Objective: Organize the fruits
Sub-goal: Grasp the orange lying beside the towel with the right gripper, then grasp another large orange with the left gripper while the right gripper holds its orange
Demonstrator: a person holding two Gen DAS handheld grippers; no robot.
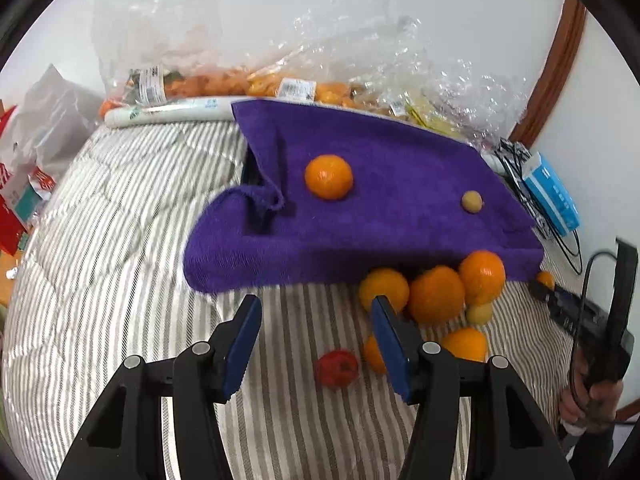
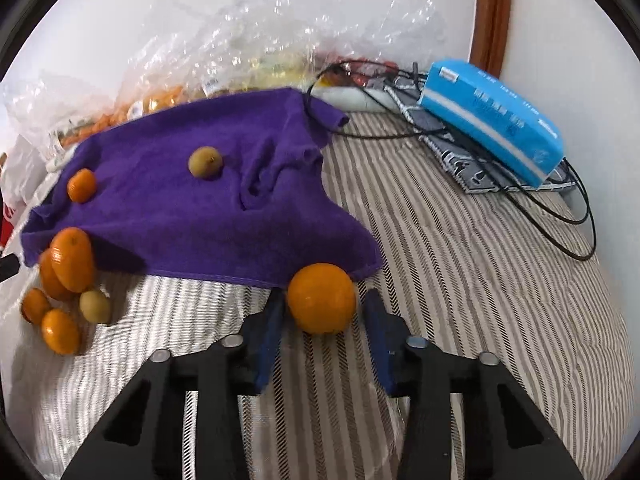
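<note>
A purple towel (image 1: 380, 208) (image 2: 180, 208) is draped over a raised thing on the striped bed. On it rest one orange (image 1: 329, 177) (image 2: 81, 185) and a small tan fruit (image 1: 472, 202) (image 2: 205, 162). At the towel's front edge lies a pile of oranges (image 1: 436, 294) (image 2: 72, 260) with another tan fruit (image 2: 95, 306). My left gripper (image 1: 315, 302) hovers open over the quilt beside the pile, above a red fruit (image 1: 336, 368). My right gripper (image 2: 323, 295) has an orange (image 2: 322, 298) between its fingers; the left pad touches it and a thin gap shows at the right pad.
Crumpled clear plastic bags (image 1: 320, 80) (image 2: 240, 52) holding more fruit line the wall behind the towel. A blue tissue pack (image 2: 492, 120) and black cables (image 2: 540, 200) lie at the right. A white roll (image 1: 168, 112) and bags (image 1: 36, 152) sit at the left.
</note>
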